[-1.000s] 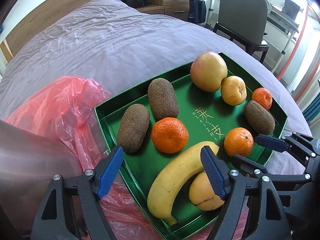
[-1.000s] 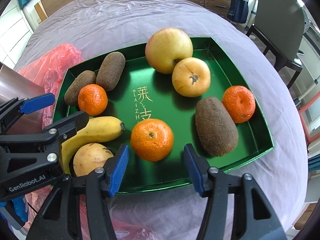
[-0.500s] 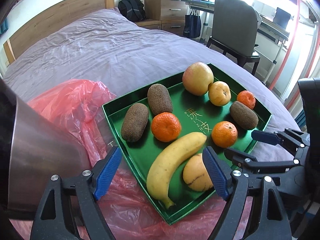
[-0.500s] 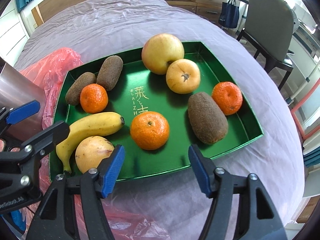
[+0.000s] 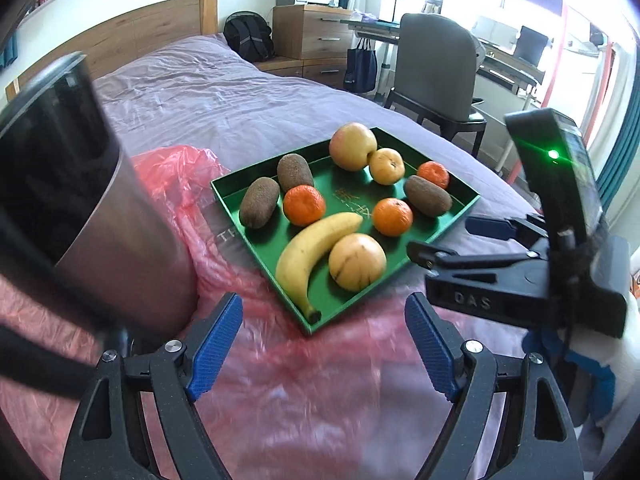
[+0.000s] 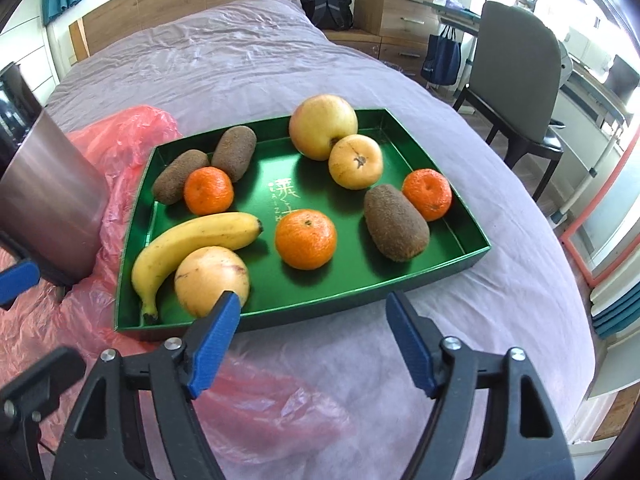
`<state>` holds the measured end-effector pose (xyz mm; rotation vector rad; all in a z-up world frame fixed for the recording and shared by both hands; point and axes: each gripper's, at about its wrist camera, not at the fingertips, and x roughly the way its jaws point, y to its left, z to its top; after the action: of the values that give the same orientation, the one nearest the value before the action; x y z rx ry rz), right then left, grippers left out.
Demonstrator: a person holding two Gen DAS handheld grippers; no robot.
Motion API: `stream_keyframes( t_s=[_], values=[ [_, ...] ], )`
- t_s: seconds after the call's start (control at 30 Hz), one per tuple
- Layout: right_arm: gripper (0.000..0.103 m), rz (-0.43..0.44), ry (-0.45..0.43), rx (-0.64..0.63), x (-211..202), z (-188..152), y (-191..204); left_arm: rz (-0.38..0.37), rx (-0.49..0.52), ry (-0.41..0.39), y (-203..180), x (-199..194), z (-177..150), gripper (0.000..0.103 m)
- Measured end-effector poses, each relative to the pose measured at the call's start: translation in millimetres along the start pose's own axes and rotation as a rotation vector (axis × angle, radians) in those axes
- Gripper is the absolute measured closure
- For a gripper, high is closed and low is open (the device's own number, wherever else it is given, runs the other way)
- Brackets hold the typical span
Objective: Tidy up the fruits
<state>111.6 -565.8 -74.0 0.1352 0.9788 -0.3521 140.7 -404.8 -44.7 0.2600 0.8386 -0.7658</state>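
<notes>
We see the bed (image 6: 248, 60) filling most of both frames, its mauve cover creased. On it, toward the left of both views, spreads a crumpled red plastic bag (image 6: 120, 140), and on that, at the left edge, stands a metal cylinder (image 6: 48, 200) with a dark open mouth.

The green tray (image 6: 440, 264) sits in the middle of the right wrist view and just right of centre in the left wrist view, one corner resting on the bag. All the fruit lies inside it. The banana (image 6: 192, 244) curves along the lower left of the tray, touching a pale yellow round fruit (image 6: 208, 276) below it. At the tray's top edge sits a big yellow-pink apple (image 6: 320, 124), with a smaller yellow fruit (image 6: 355, 162) touching its lower right. Two kiwis (image 6: 180, 176) lie side by side at the upper left; a third kiwi (image 6: 396, 224) lies at the right. One mandarin (image 6: 209, 191) touches the left kiwis, another mandarin (image 6: 306, 238) sits near the centre, and a third (image 6: 427, 194) sits just beside the right kiwi.

Our left gripper (image 5: 322, 346) hangs over the bag at the bottom of its frame, jaws apart and empty. Our right gripper (image 6: 314, 338) is below the tray's near edge, jaws opening, nothing between them.
</notes>
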Motion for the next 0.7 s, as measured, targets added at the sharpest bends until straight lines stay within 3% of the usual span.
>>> stream_keyframes(
  t_s=[0.2, 0.27, 0.37, 0.7],
  values=[
    [0.009, 0.036, -0.095, -0.005, -39, -21, 21, 0.038, -0.004, -0.08, 1, -54, -34, 0.024],
    [0.009, 0.057, -0.129, -0.011, -58, -29, 31, 0.078, -0.018, -0.104, 5, -76, -45, 0.024],
    [0.0, 0.085, -0.173, -0.034, -96, -44, 48, 0.136, -0.056, -0.125, 15, -118, -66, 0.024],
    [0.0, 0.148, -0.241, -0.123, -185, -92, 89, 0.339, -0.13, -0.208, 48, -211, -129, 0.023]
  ],
)
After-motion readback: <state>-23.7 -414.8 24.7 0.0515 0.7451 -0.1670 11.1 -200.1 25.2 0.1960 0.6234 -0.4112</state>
